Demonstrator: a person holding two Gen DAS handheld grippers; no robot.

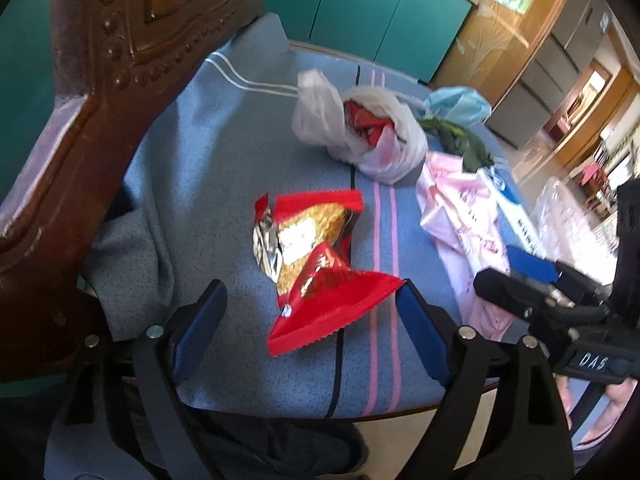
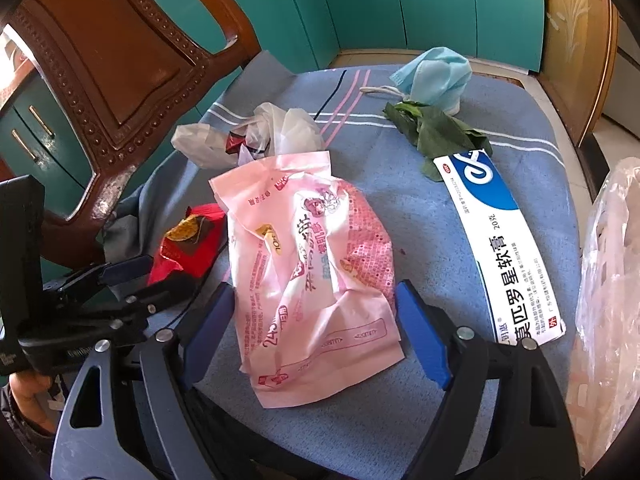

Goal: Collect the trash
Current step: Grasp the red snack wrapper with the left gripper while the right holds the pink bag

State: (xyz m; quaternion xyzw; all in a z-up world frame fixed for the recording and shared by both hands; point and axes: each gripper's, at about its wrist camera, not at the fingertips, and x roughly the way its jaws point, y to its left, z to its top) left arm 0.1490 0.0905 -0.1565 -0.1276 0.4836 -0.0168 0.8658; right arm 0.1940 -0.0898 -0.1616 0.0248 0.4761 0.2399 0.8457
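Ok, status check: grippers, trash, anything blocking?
Left gripper open over red snack wrapper. Right gripper open astride pink packet. Neither gripped. Nothing in the way.

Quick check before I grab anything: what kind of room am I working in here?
Probably a home kitchen or dining area: a carved wooden chair with a blue cushion holds the trash, teal cabinets line the wall behind it.
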